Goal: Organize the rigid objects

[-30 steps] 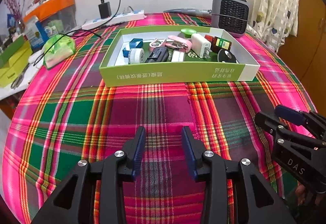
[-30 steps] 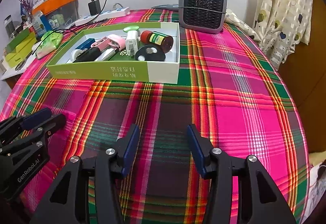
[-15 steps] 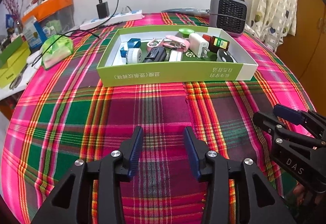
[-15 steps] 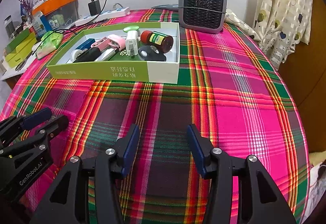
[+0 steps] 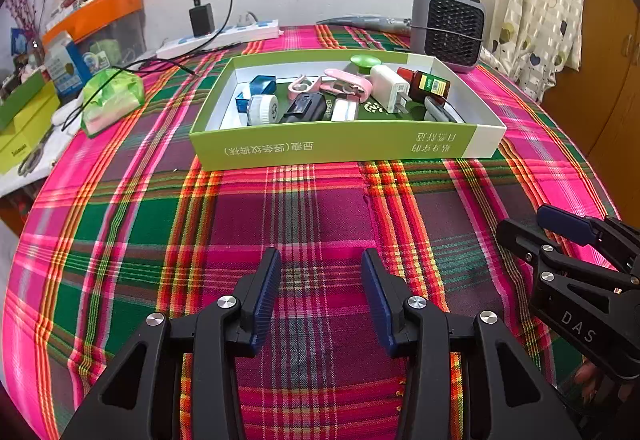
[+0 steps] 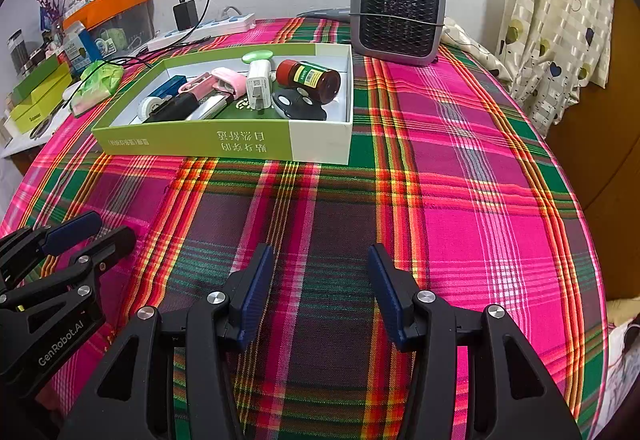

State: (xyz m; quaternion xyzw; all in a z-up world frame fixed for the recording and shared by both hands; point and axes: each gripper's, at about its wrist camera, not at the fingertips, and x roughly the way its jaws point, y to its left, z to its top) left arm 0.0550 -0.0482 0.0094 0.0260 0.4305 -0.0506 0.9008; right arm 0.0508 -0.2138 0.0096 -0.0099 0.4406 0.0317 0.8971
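Over the bare plaid tablecloth (image 5: 320,208) my left gripper (image 5: 320,264) has just been spreading its jaws, wider than a second ago with nothing between them, while my right gripper (image 6: 320,260) hangs apart and empty as before. Ahead sits the shallow green cardboard box (image 5: 340,148), rigid objects (image 5: 344,96) lying jumbled inside; woven cloth lies free between us

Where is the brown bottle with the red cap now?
In the right wrist view, the brown bottle lies on its side in the far right corner of the green box, between the white charger and the box's right wall.
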